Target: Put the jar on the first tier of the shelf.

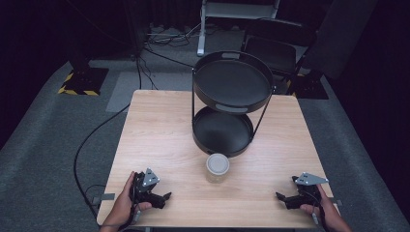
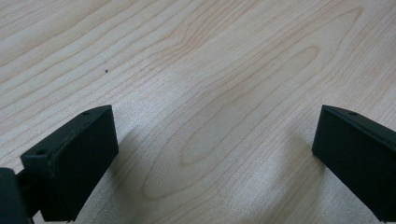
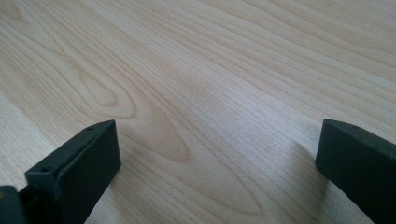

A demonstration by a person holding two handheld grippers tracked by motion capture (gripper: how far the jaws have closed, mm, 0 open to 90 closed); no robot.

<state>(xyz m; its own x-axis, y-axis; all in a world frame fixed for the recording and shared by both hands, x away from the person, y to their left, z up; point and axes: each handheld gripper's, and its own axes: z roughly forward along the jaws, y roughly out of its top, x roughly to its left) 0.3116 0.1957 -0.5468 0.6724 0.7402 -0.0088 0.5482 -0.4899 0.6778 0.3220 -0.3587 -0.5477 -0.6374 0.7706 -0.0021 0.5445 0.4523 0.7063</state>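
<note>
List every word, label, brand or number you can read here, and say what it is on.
None can be read.
Jar: no label shows.
Two-tier black tray stand: no marking shows.
Left gripper and right gripper: no writing shows.
Table: plain wood grain.

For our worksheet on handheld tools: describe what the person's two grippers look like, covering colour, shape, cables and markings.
Both the left gripper and the right gripper are black, each topped by a grey three-cornered plate with small holes. Their jaws are blocky, matte black, flat-faced pads with small screw holes on the upper edge. A black cable trails from the left gripper off the table onto the floor. No sleeves reach the wrists.
</note>
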